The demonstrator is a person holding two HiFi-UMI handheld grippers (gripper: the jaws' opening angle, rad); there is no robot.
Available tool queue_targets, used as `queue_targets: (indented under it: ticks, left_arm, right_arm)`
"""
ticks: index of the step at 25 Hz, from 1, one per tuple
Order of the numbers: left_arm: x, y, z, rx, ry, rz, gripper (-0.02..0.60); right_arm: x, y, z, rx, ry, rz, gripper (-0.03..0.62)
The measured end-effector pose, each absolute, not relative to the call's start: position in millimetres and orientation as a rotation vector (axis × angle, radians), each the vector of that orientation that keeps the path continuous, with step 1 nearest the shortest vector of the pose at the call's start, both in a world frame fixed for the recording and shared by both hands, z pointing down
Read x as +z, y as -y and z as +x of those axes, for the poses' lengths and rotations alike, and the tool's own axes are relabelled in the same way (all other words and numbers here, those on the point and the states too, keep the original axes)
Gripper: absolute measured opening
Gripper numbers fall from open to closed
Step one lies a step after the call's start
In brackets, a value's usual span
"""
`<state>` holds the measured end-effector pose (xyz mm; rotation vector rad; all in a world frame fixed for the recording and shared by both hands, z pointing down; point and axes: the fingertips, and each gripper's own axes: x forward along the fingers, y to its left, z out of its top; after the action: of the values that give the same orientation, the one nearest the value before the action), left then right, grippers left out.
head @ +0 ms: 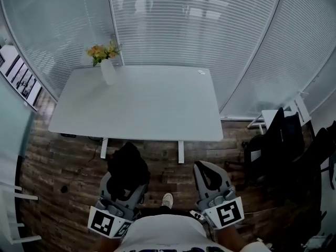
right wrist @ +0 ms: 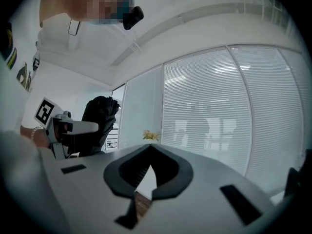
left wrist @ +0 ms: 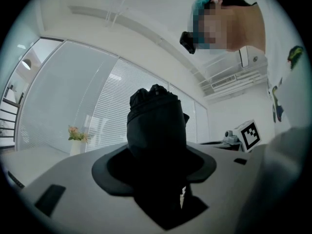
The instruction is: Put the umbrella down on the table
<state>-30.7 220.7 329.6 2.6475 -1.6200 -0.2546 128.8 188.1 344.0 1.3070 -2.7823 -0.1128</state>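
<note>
Within the left claw, the umbrella (folded) hides its tips.

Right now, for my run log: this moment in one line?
left gripper: shut on umbrella | right gripper: shut, empty | table: umbrella not down

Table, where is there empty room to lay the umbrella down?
Almost all of the white table is bare: the middle, the near edge and the right side. Only the far left corner is taken, by the vase of flowers. The umbrella should fit anywhere right of it.
</note>
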Motion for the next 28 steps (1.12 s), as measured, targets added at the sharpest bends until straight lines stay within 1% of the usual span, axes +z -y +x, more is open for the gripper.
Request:
queue_targets:
  ticks: [7, 17, 28]
  left_arm:
    - [333, -174, -34, -0.253, 1.655, 2.619, 0.263]
    - [340, -90, -49, -0.253, 1.617, 2.63, 0.264]
    - [335, 42, -104, -0.251, 1.556, 2.66, 0.264]
  right_arm:
    - [342, -142, 131, -0.129, 2.793, 1.291, 0.009]
    - [346, -64, 111, -0.116, 2.779, 1.302, 0.009]
    - [340, 67, 45, -0.122, 2.766, 1.304, 0.009]
